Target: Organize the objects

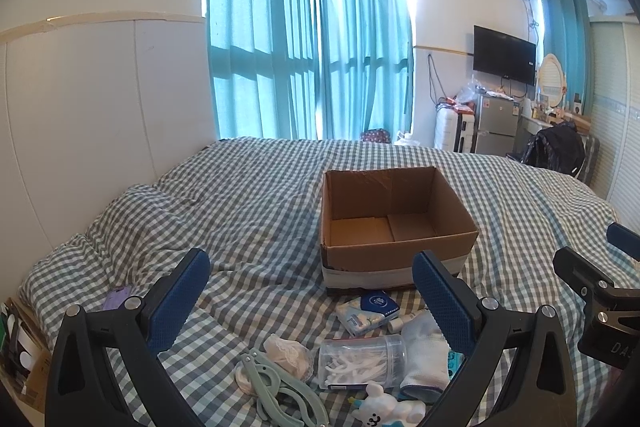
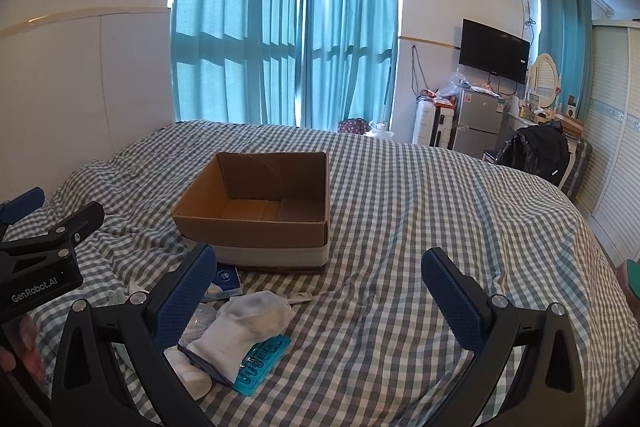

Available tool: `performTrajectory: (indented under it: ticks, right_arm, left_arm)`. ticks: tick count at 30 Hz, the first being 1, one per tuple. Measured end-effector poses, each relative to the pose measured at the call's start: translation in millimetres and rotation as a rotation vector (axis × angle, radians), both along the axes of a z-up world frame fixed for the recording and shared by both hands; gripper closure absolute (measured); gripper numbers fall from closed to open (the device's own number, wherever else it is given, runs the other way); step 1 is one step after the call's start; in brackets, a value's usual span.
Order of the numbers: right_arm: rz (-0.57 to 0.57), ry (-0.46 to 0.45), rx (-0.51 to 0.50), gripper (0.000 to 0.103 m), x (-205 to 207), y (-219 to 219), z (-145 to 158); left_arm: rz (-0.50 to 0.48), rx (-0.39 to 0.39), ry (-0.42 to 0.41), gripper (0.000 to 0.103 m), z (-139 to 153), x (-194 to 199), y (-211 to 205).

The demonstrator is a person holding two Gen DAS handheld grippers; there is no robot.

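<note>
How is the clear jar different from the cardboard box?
The clear jar lies on its side, while the cardboard box sits upright with its top open. The jar is see-through and holds small white pieces; the box is brown and looks empty. The jar is much smaller than the box. Both rest on the checked bedspread, and neither hand-held gripper touches them.

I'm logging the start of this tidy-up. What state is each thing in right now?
cardboard box: open, empty, upright on the bed.
left gripper: open, holding nothing.
right gripper: open, holding nothing.
floss pick jar: on its side, lid on.
white sock: crumpled, overlapping the blue tray.
curtains: drawn.
TV: off.
</note>
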State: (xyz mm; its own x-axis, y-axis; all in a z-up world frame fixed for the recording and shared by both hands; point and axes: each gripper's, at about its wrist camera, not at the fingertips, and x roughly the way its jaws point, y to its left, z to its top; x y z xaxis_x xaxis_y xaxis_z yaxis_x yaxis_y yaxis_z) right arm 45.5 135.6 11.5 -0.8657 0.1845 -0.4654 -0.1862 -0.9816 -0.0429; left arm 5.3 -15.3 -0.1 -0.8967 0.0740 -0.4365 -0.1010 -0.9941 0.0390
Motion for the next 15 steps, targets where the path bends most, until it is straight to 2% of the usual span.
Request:
performTrajectory:
  ticks: [15]
  right_arm:
    - [0.013,0.007,0.004,0.0,0.8,-5.4,4.3]
  left_arm:
    - [0.009,-0.003,0.0,0.0,4.1,-0.9,-2.2]
